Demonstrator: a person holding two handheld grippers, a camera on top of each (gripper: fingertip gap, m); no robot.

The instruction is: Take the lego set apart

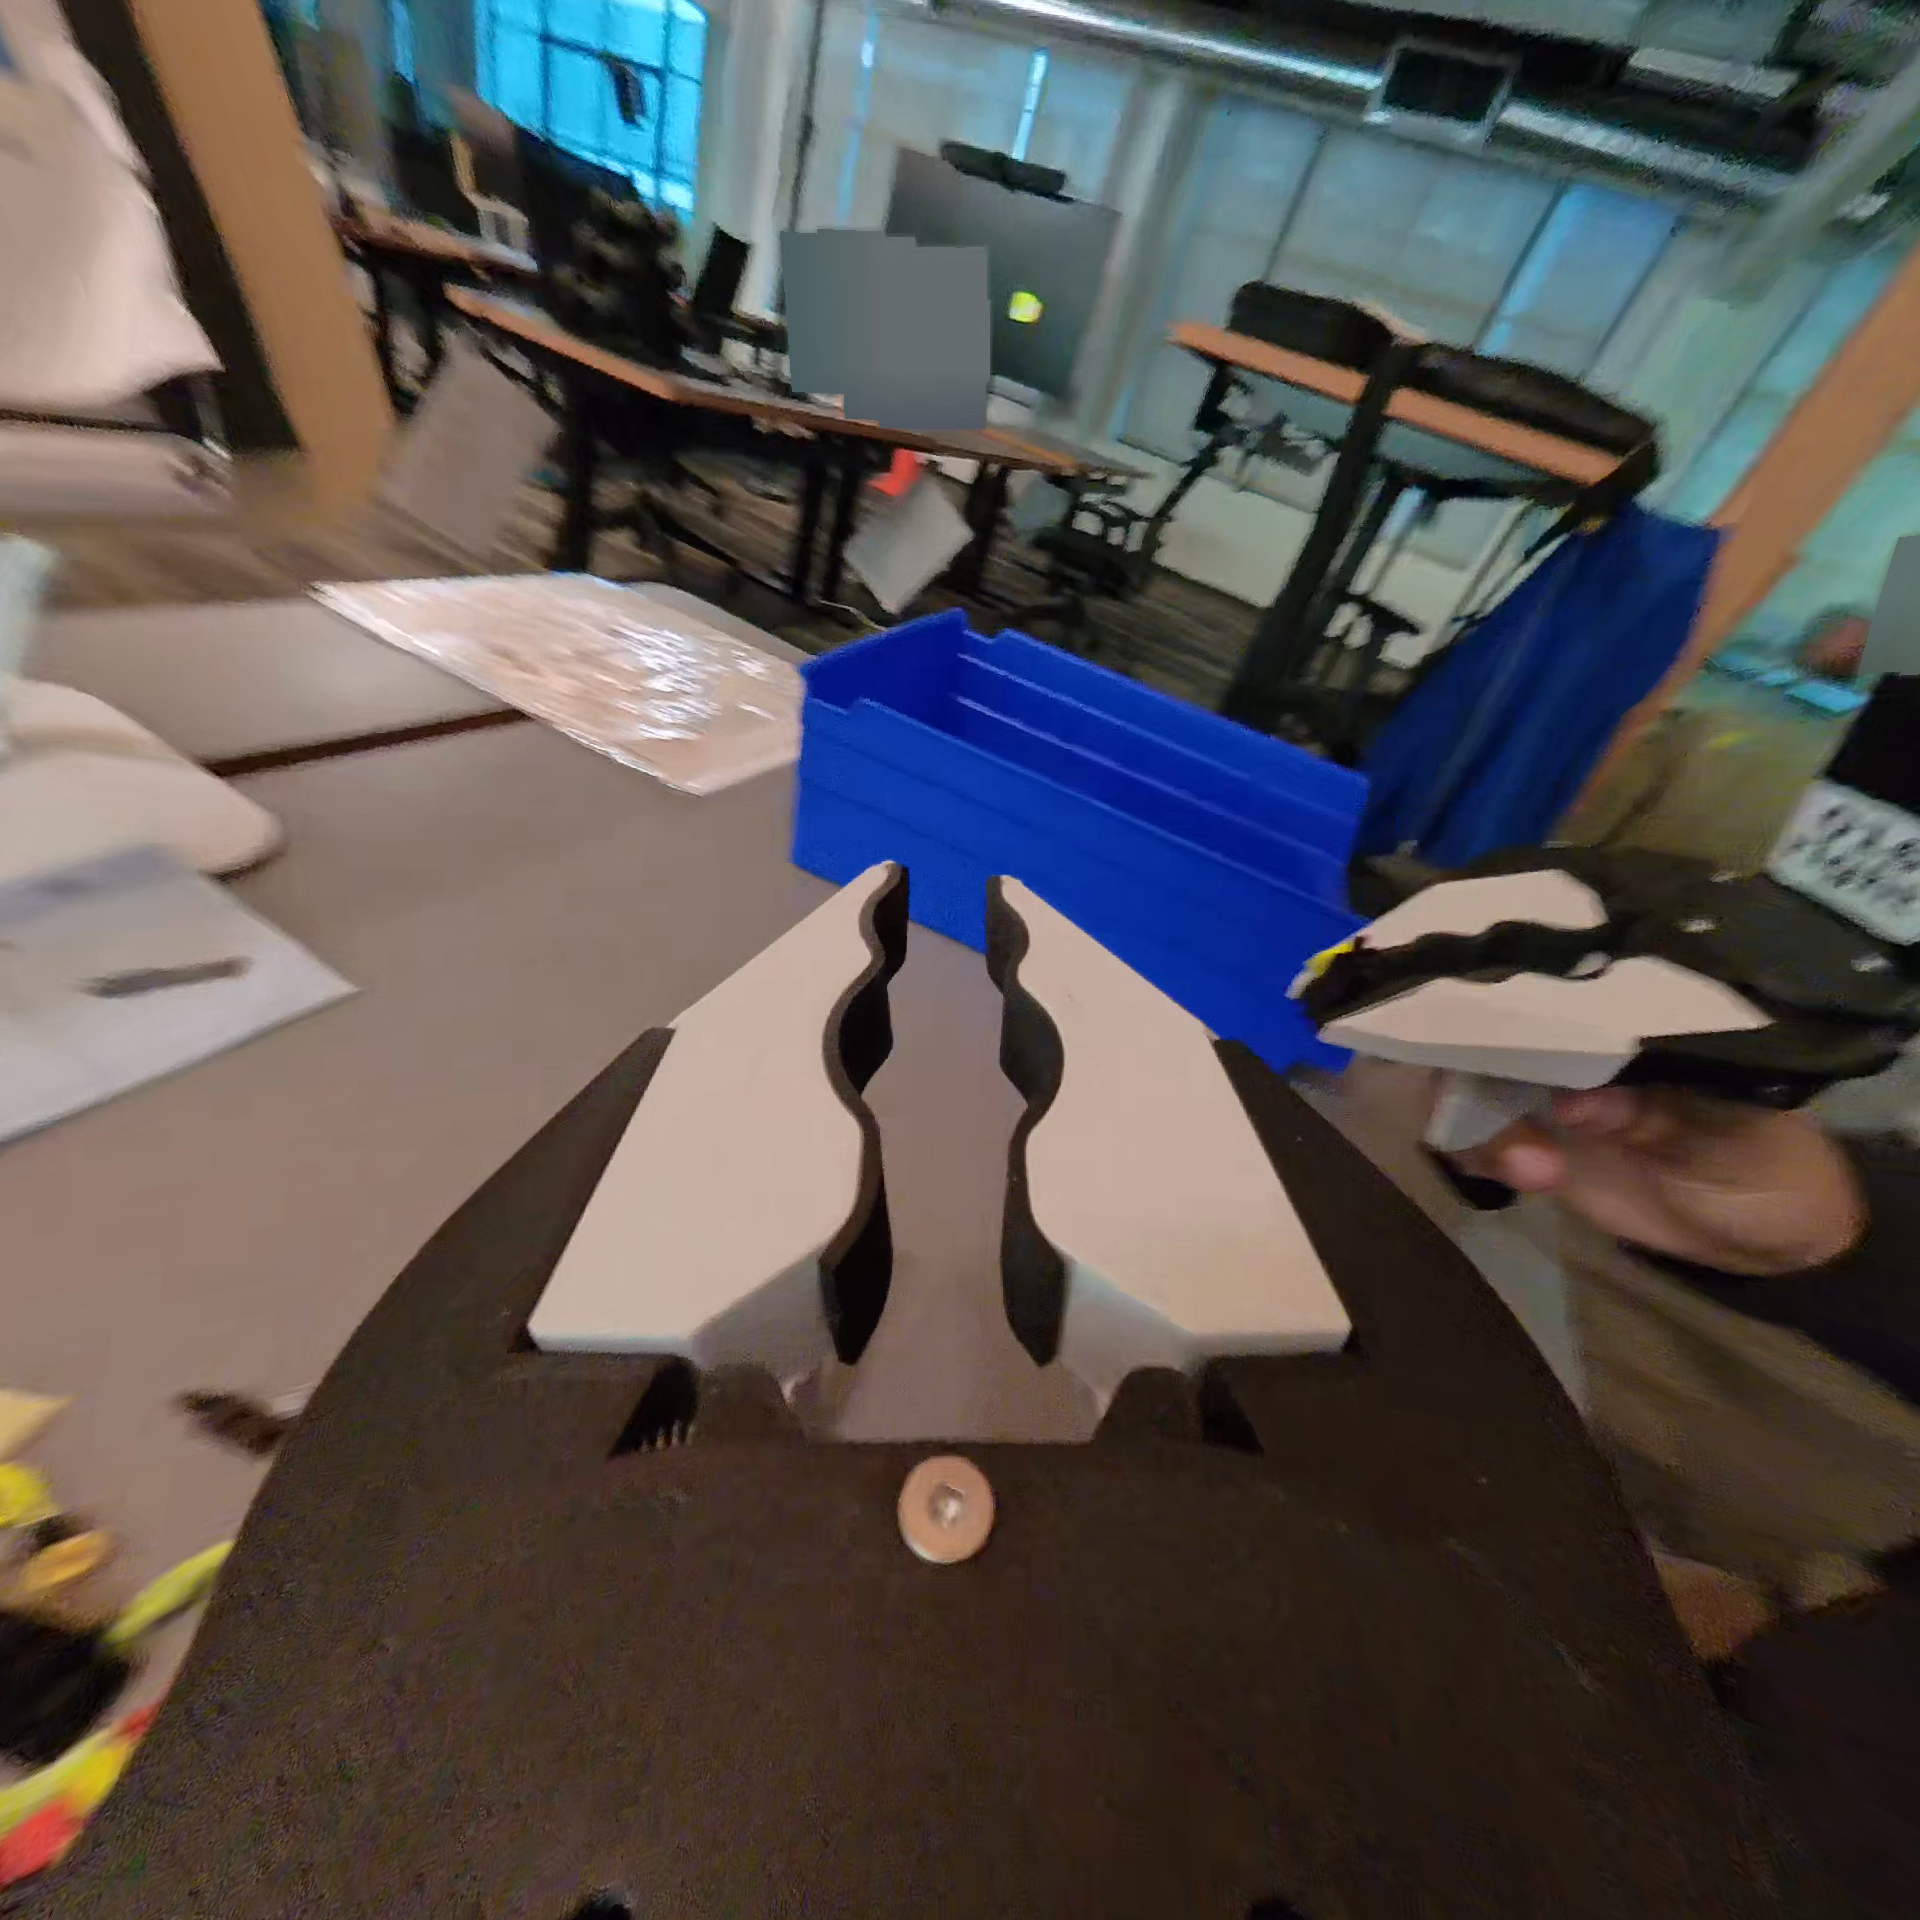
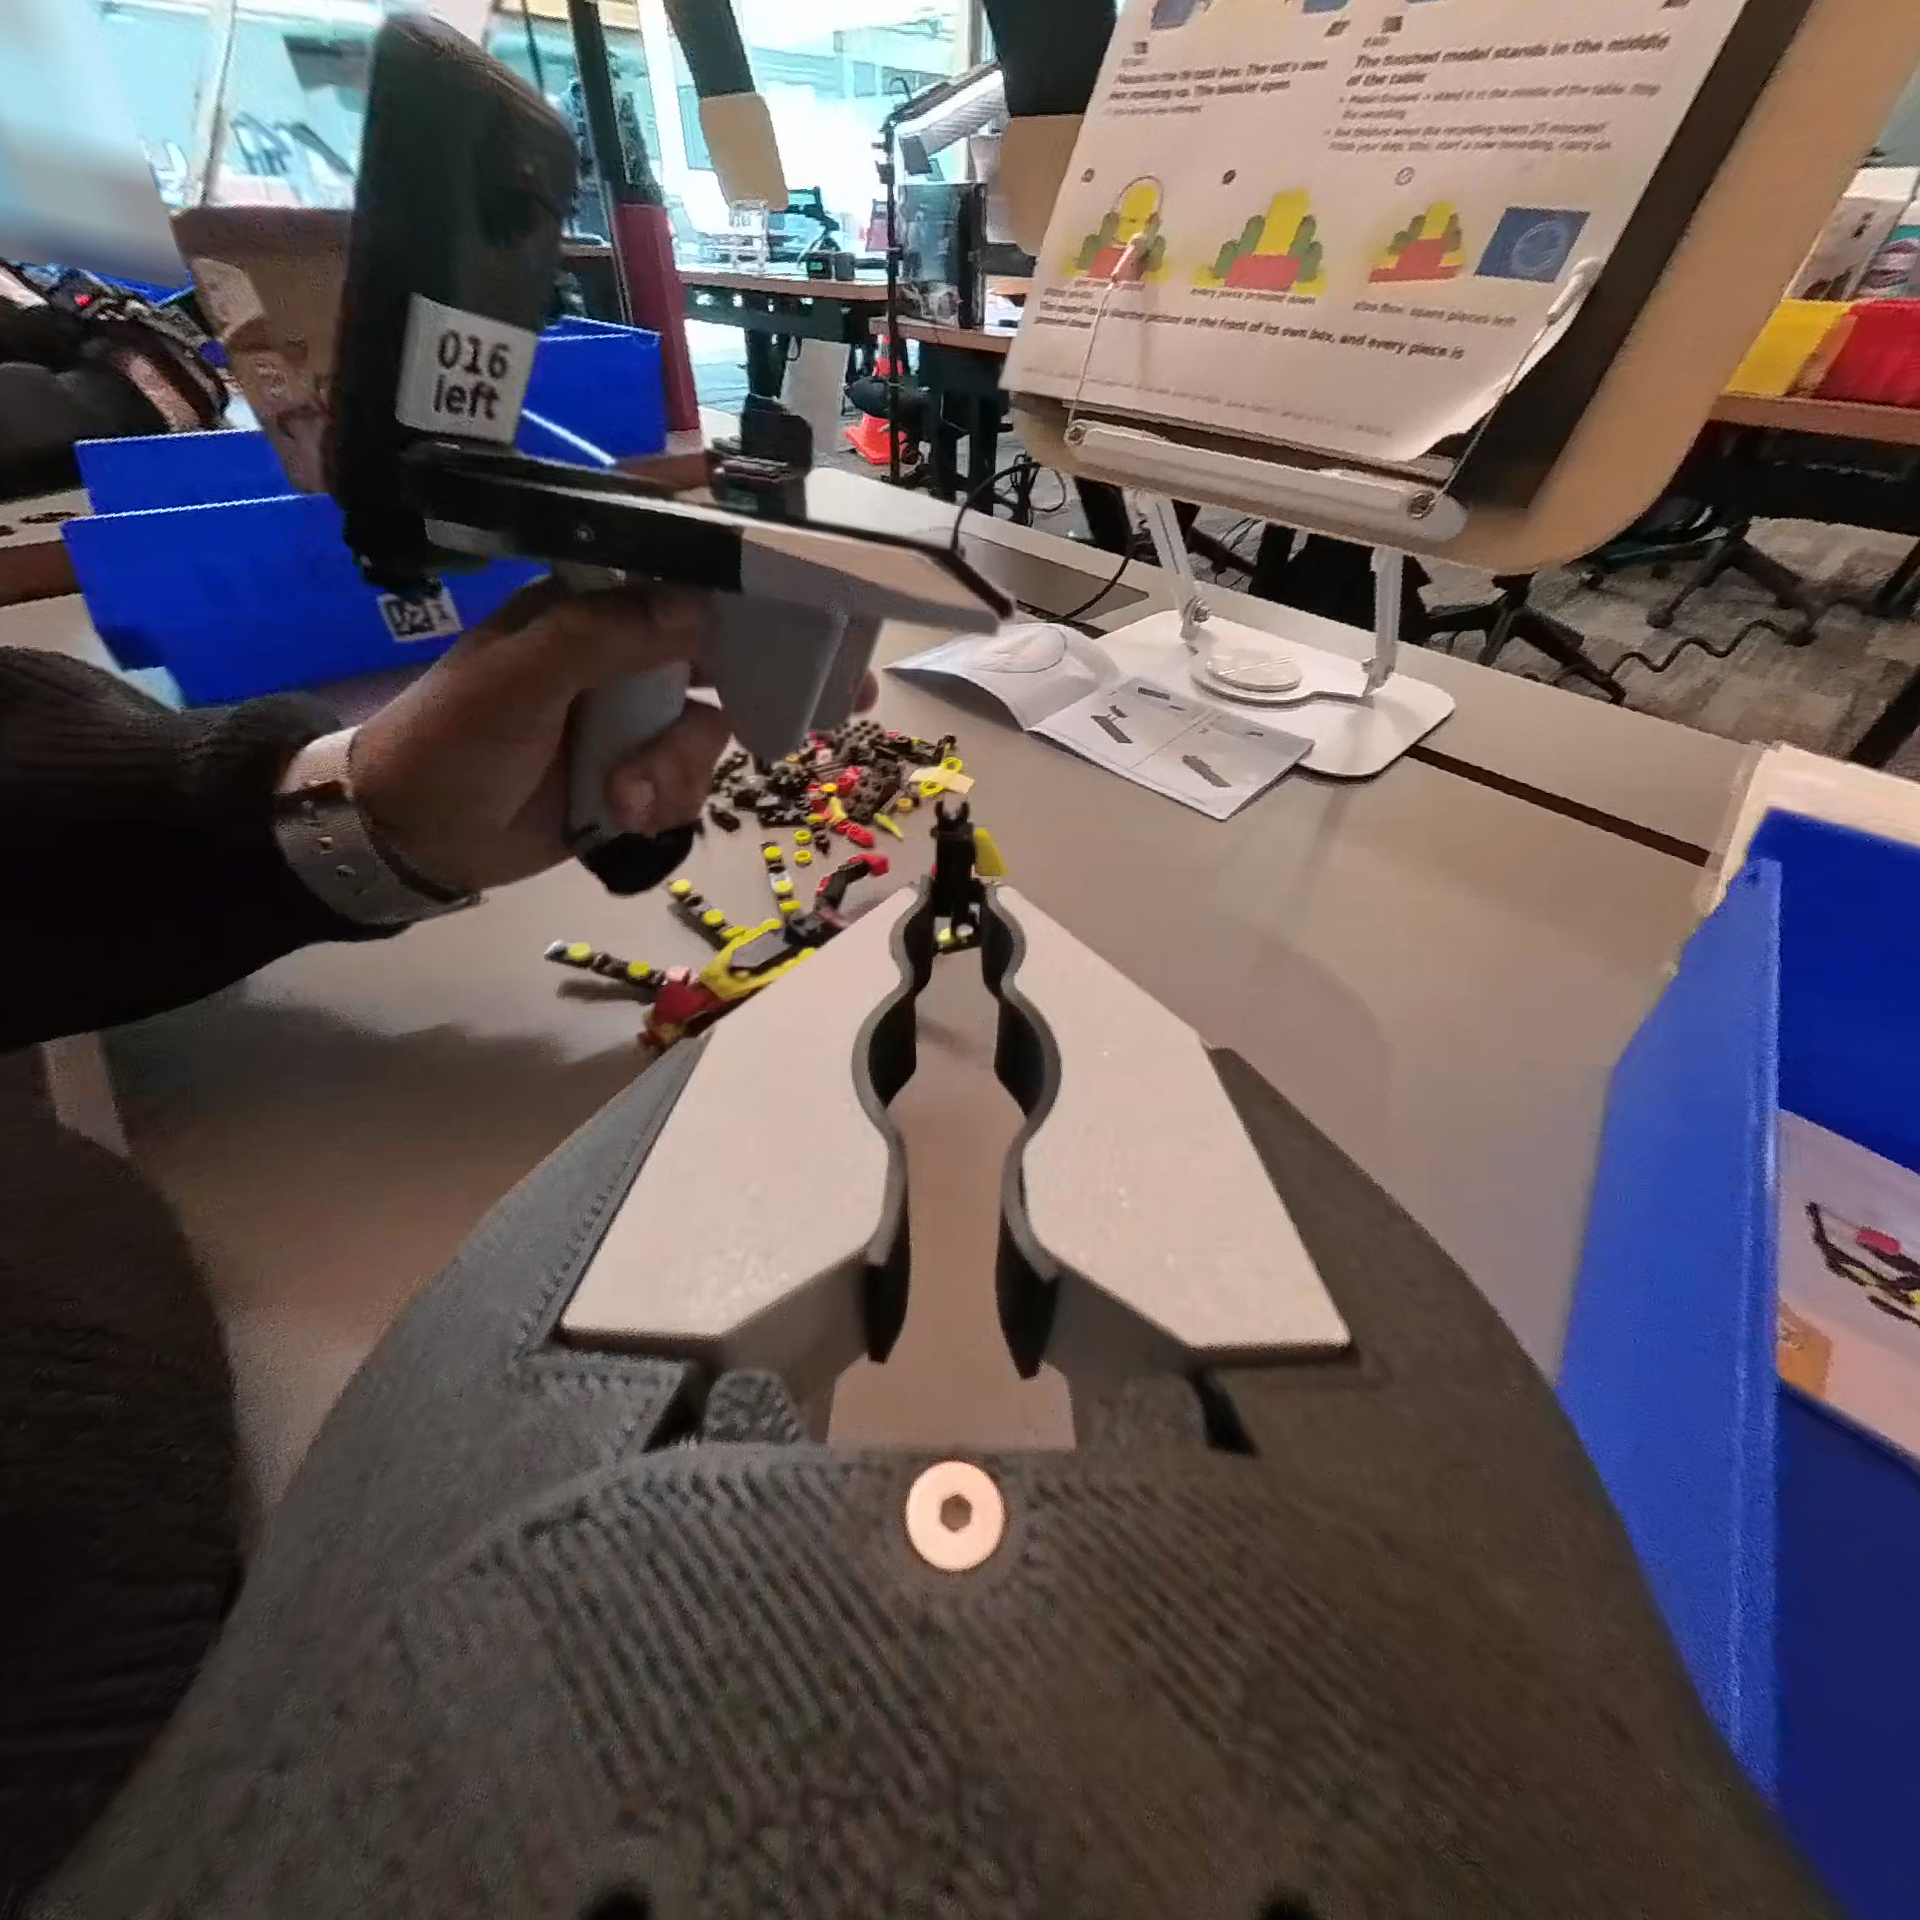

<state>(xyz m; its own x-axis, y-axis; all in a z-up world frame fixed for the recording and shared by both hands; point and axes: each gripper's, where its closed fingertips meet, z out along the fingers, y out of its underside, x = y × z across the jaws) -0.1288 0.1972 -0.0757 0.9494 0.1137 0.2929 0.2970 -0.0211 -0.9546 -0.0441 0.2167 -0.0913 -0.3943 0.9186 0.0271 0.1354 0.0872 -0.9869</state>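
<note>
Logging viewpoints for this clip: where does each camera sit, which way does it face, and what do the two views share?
Left wrist view: rides the left gripper, open and empty, facing the blue bin; the person's hand shows.
Right wrist view: rides the right gripper, pinching a small black lego piece, facing loose lego pieces and a document stand.
Shared: each shows the other gripper, and the grey table.

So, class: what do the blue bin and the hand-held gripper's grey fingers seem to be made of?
Blue bin: probably rigid moulded plastic, uniform colour, stepped ribbed walls, dull sheen. Left hand-held gripper fingers: likely 3D-printed plastic, matte grey, finely grainy surface; black wavy pads may be rubbery, hard to tell.
</note>
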